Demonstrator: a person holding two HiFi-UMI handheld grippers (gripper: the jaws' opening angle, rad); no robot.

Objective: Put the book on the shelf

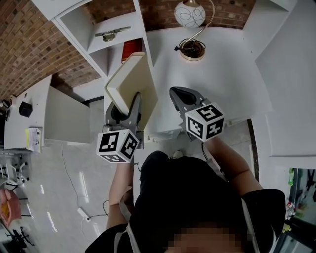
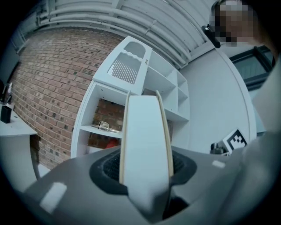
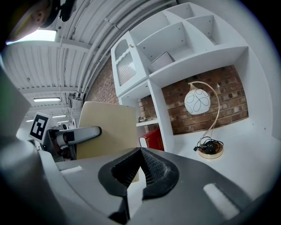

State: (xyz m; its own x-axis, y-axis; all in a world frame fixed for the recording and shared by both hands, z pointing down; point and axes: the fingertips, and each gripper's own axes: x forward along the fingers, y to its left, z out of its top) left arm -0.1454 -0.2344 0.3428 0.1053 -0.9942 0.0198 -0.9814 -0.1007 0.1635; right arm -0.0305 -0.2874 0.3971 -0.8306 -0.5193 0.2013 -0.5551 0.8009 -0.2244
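A cream-coloured book (image 1: 132, 81) stands upright in my left gripper (image 1: 126, 106), whose jaws are shut on its lower part. In the left gripper view the book (image 2: 144, 132) shows edge-on between the pads, pointing at the white shelf unit (image 2: 105, 94). The shelf unit (image 1: 116, 24) lies just beyond the book in the head view. My right gripper (image 1: 180, 96) hovers to the right of the book over the white desk, jaws shut (image 3: 140, 165) with nothing between them. From the right gripper view the book's cover (image 3: 107, 127) sits at the left.
A red book (image 1: 131, 48) stands in a lower shelf compartment, a metal object (image 1: 112, 34) lies on the shelf board above it. A globe lamp (image 1: 190, 14) with a round base (image 1: 191, 49) and cable stands on the white desk (image 1: 222, 79). Brick wall behind.
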